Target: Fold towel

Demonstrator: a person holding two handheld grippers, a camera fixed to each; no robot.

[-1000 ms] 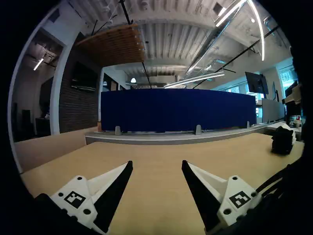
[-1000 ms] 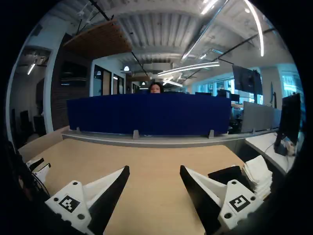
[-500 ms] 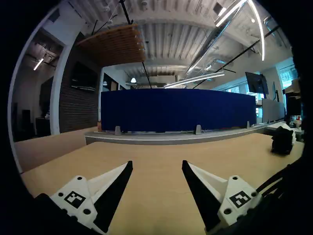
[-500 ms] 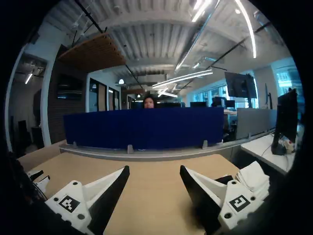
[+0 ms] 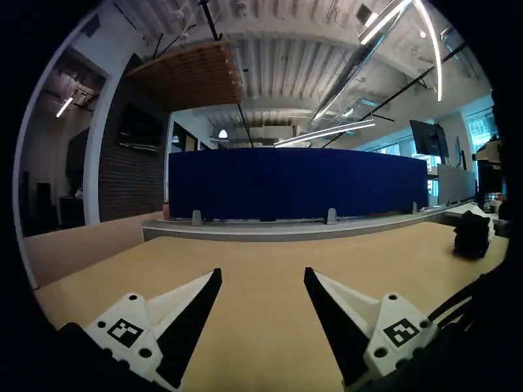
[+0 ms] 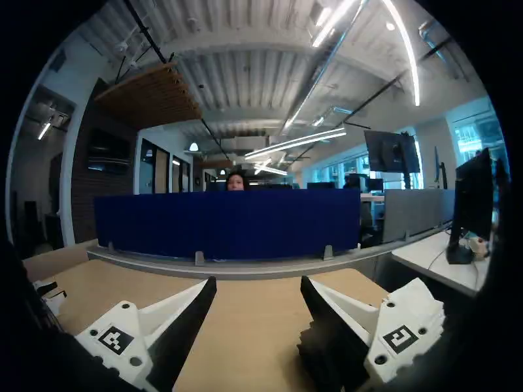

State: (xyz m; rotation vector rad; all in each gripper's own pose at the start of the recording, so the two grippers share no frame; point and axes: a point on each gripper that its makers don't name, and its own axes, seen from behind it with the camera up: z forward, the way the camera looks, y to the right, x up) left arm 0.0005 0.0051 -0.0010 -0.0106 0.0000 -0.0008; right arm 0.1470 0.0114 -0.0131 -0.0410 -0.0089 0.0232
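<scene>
My left gripper (image 5: 261,271) is open just above a bare light-wood table (image 5: 274,251), with nothing between its fingers. Far to its right a dark lump (image 5: 472,234) with a bit of white behind it sits near the table's edge; it is too small to tell what it is. My right gripper (image 6: 257,279) is also open and holds nothing. A dark ridged stack of folded cloth (image 6: 315,345) lies low against its right finger. A white mass (image 6: 425,297), perhaps folded towels, shows behind that finger.
A blue partition (image 5: 294,183) runs along the table's far edge (image 6: 229,222), with a person's head (image 6: 235,181) above it. A side desk with a monitor (image 6: 472,202) stands to the right. A black-and-white piece (image 6: 44,293) sits at the table's left edge.
The right gripper has risen and moved toward the stacks on the right, which now sit partly behind its right finger. The left gripper has stayed still.
</scene>
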